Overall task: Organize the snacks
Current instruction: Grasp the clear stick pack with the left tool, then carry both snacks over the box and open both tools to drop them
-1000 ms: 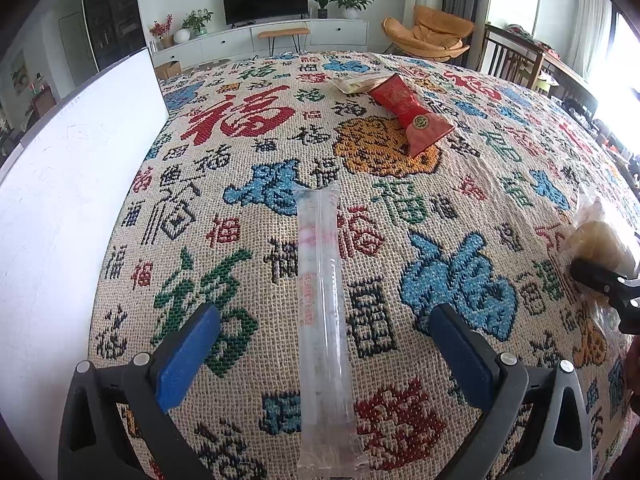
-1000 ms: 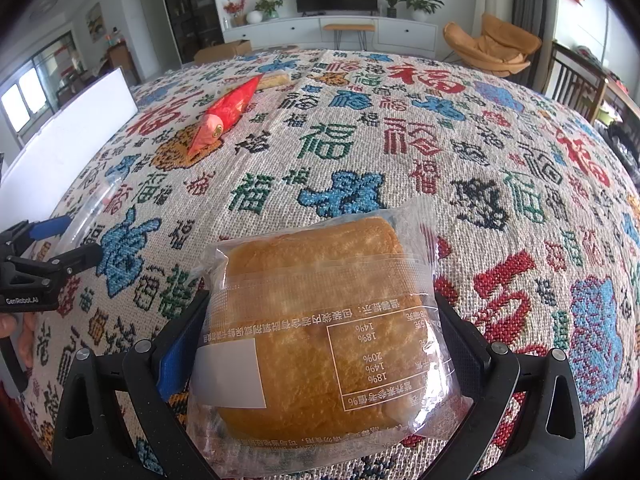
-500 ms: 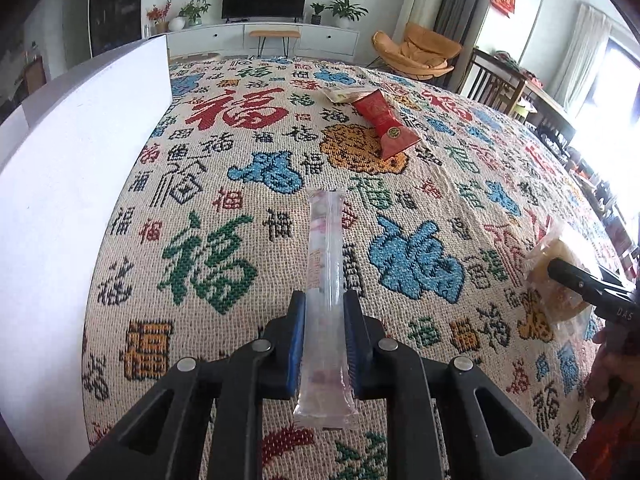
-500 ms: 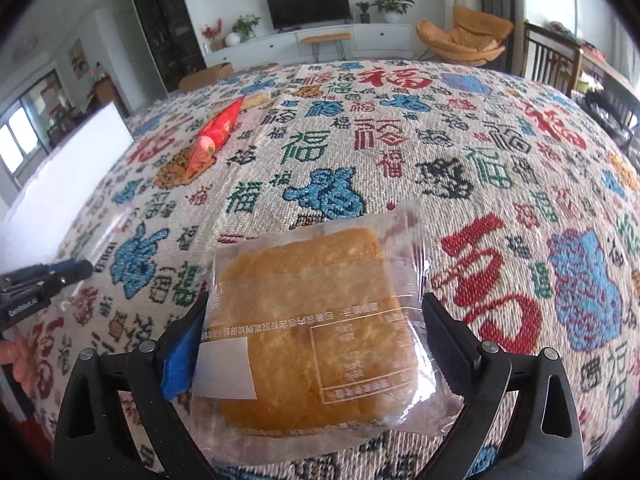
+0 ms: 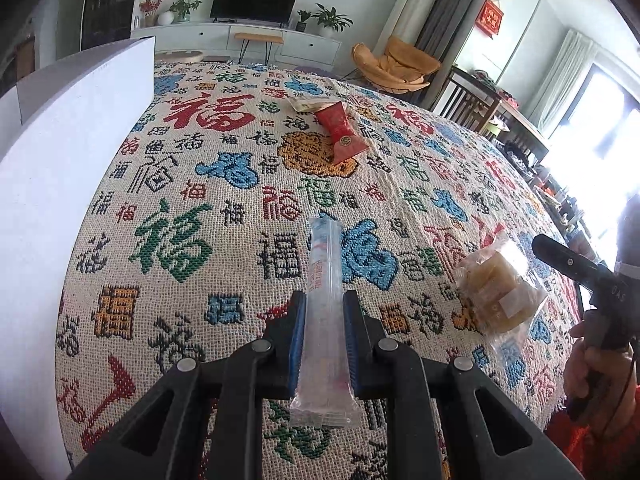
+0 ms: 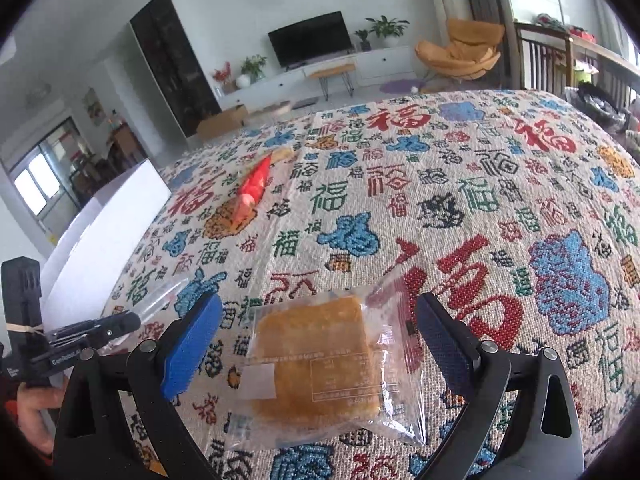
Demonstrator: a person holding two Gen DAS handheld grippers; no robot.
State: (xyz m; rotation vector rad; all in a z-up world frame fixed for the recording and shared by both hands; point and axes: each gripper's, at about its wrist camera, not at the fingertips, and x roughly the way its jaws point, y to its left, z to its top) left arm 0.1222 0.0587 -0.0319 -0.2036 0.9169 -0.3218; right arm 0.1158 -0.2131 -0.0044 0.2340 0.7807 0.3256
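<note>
A long clear snack packet (image 5: 324, 248) sticks out forward from my left gripper (image 5: 325, 300), which is shut on its near half, above the patterned cloth (image 5: 200, 208). The right wrist view shows the same packet (image 6: 160, 296) and the left fingers (image 6: 116, 326) at the left edge. A bread packet (image 6: 316, 360) lies on the cloth between the wide jaws of my right gripper (image 6: 320, 304). Neither blue pad presses on it. In the left wrist view the bread packet (image 5: 496, 292) sits below a right finger (image 5: 560, 258).
A red snack packet (image 5: 342, 132) and a beige one (image 5: 308, 102) lie far across the cloth. A tall white box (image 5: 60, 152) stands along the left side. A hand (image 5: 588, 364) holds the right gripper. Chairs and a TV unit stand beyond the table.
My left gripper shut on the clear packet and lifted it. My right gripper drew back and up, so the bread packet now looks smaller, with gaps to both pads.
</note>
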